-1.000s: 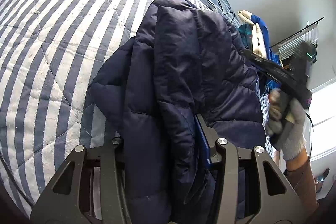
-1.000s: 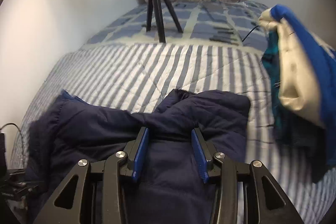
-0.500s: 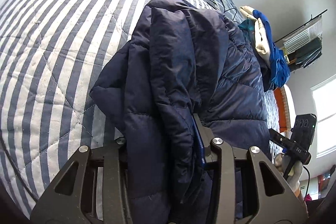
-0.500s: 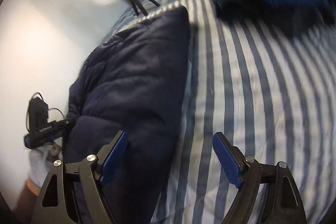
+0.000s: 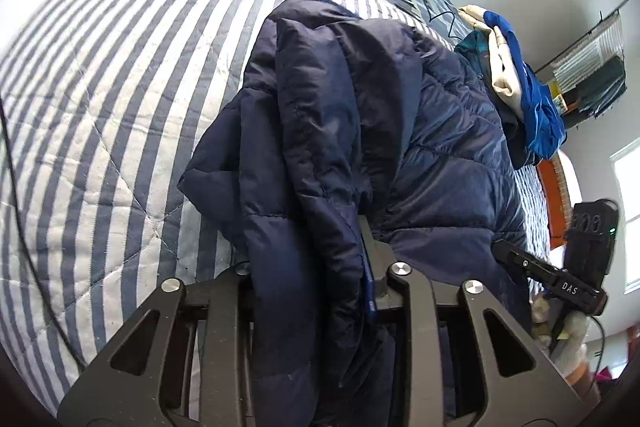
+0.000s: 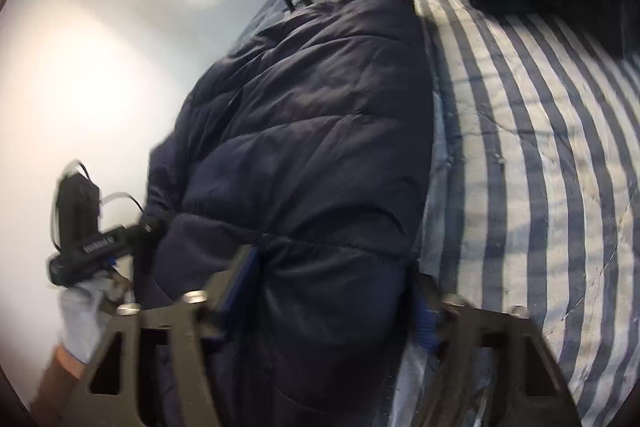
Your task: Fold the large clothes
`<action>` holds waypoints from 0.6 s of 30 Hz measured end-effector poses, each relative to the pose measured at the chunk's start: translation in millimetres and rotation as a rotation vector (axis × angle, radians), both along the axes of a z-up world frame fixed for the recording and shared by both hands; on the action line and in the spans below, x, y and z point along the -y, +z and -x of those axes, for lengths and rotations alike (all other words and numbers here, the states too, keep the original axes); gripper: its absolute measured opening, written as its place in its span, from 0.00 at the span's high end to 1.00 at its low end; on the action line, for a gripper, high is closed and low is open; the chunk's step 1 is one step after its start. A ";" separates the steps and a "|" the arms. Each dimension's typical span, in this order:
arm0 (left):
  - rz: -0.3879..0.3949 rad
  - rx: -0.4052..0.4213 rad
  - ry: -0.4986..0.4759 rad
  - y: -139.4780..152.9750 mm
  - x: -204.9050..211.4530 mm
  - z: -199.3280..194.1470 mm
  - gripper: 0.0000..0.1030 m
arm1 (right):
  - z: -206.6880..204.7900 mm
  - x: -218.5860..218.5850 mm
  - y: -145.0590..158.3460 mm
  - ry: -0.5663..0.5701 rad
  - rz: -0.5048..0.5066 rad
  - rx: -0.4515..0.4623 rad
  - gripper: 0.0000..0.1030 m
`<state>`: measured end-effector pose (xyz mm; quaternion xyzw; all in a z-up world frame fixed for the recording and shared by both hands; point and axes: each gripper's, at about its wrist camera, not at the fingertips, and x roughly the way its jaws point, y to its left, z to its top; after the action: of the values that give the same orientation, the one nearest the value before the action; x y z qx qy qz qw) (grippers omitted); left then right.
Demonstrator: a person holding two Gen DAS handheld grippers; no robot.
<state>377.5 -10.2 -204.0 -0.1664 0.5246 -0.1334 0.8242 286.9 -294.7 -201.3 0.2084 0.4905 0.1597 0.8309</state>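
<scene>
Striped quilt covers the bed; navy puffer jacket lies bunched on it. Left gripper: jaws have just been closing, now narrowed and clamped on a thick fold of the jacket, fabric bulging over the left finger. Right gripper: jaws have just been closing, about half open, straddling the jacket's near hem; image blurred, so pad contact cannot be confirmed. Blue and cream clothes lie beyond the jacket.

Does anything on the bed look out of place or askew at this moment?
Nothing looks damaged or spilled. The navy puffer jacket lies bunched and unevenly folded on the striped quilt, and a loose heap of blue and cream clothes sits beside it, untidy rather than odd.
</scene>
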 end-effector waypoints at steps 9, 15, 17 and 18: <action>-0.047 0.078 -0.033 32.3 19.9 24.2 0.83 | 24.2 -40.9 57.6 0.060 0.322 0.114 0.85; -0.042 0.113 -0.072 53.5 35.2 46.4 0.84 | 51.1 -41.0 92.0 0.083 0.464 0.173 0.85; -0.044 0.133 -0.087 62.2 43.1 52.4 0.84 | 56.9 -38.4 103.4 0.078 0.499 0.184 0.85; -0.041 0.145 -0.095 67.6 48.7 55.3 0.84 | 61.3 -37.1 108.4 0.076 0.515 0.191 0.86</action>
<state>322.3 -58.9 -136.4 -0.1143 0.4734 -0.1731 0.8561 225.7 -257.6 -92.9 -0.0443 0.4419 0.0795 0.8924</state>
